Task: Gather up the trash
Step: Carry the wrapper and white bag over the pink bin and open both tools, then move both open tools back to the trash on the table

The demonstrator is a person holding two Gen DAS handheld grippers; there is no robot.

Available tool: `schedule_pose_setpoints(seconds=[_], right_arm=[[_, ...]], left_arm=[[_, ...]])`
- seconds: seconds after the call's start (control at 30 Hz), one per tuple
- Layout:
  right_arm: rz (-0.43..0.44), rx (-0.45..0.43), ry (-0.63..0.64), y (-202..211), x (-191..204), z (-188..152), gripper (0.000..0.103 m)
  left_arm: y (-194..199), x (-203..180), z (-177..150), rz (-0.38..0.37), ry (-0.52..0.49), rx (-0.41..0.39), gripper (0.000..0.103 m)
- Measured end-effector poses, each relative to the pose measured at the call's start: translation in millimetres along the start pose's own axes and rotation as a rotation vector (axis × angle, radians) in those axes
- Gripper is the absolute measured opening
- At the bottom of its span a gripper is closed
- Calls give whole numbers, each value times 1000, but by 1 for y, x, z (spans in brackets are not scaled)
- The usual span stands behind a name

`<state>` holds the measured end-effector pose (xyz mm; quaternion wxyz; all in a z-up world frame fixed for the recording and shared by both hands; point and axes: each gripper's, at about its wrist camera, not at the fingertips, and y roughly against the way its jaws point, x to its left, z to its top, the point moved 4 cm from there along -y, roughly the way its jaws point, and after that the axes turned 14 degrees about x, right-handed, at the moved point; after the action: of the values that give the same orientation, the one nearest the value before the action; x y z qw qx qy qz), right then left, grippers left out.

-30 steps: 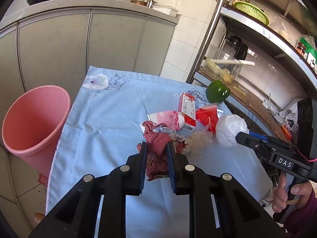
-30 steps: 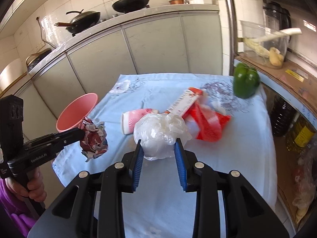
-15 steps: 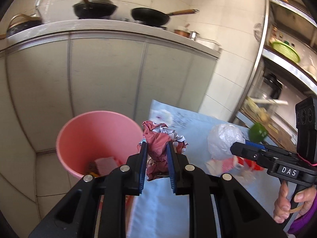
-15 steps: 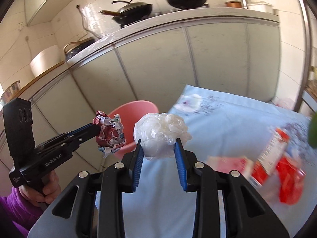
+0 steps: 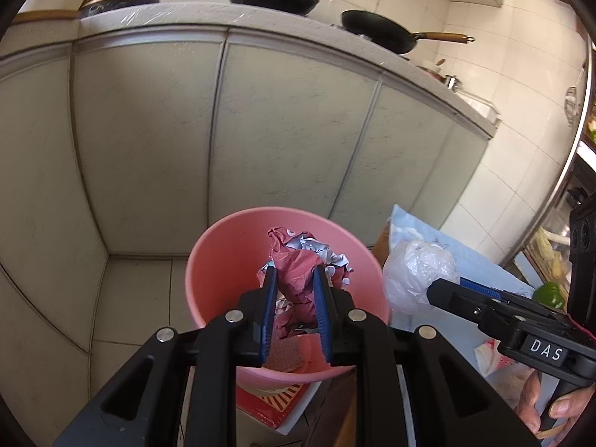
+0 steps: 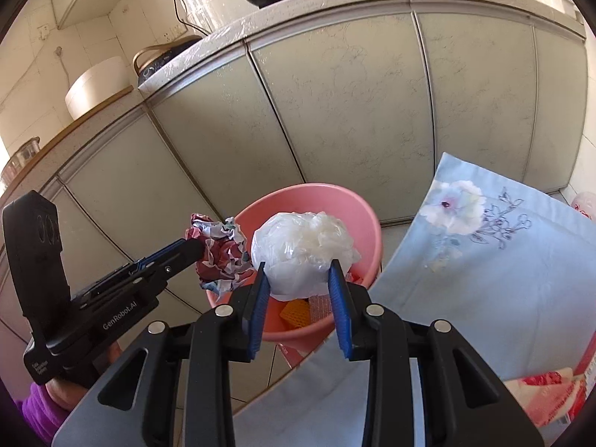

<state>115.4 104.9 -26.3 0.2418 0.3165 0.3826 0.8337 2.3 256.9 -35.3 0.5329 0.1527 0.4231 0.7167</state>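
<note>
The left gripper (image 5: 293, 283) has its blue fingers clamped on a crumpled ball of red and white printed paper (image 5: 298, 266), which hangs over the mouth of the round pink plastic bin (image 5: 208, 260). The right gripper (image 6: 300, 277) pinches a scrunched wad of clear white plastic film (image 6: 303, 249), also above the bin, toward the rim at about 3 o'clock from the paper in the left wrist view. Some scraps already lie in the bin's bottom. The desk under its pale blue flowered cloth (image 6: 484, 260) sits at 3 o'clock of the bin, with a red and pink wrapper (image 6: 547, 391) left on it.

Both pieces look very light and soft. The paper ball is springy and should hold its shape, so a squeeze across its middle suits it. The film is slippery and may cling to the finger pads on release; it is best taken deep across its bulk.
</note>
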Motion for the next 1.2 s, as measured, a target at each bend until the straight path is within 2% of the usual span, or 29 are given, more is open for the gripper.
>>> schedule_pose_setpoints(seconds=[0.2,0.33,0.4,0.53,0.8,0.87,1.03,1.2], right_arm=[[-16,48,-4,-28,2,8,32],[-20,93,-36,-44,-3,6,40],[-13,109,-41,-48,-5,3,41],[-12,107,-44,-45,-7,3,42],[-64,22,-12,3,-7,-14,42],[-69,7,-21,18,-10,-27,42],[-156,-20,-26,61,-21,-68,42],[-212,-52,-81,104,-50,-115,42]], left_arm=[[-22,13,-5,12,30,42,22],[-29,17,-8,31,49,55,26],[-31,18,-10,29,60,65,30],[-25,19,-13,22,67,57,30],[3,-3,-7,-34,23,8,30],[11,-14,-10,-49,-5,3,30],[29,-53,-20,-113,-94,1,30],[42,-96,-40,-206,-197,40,30]])
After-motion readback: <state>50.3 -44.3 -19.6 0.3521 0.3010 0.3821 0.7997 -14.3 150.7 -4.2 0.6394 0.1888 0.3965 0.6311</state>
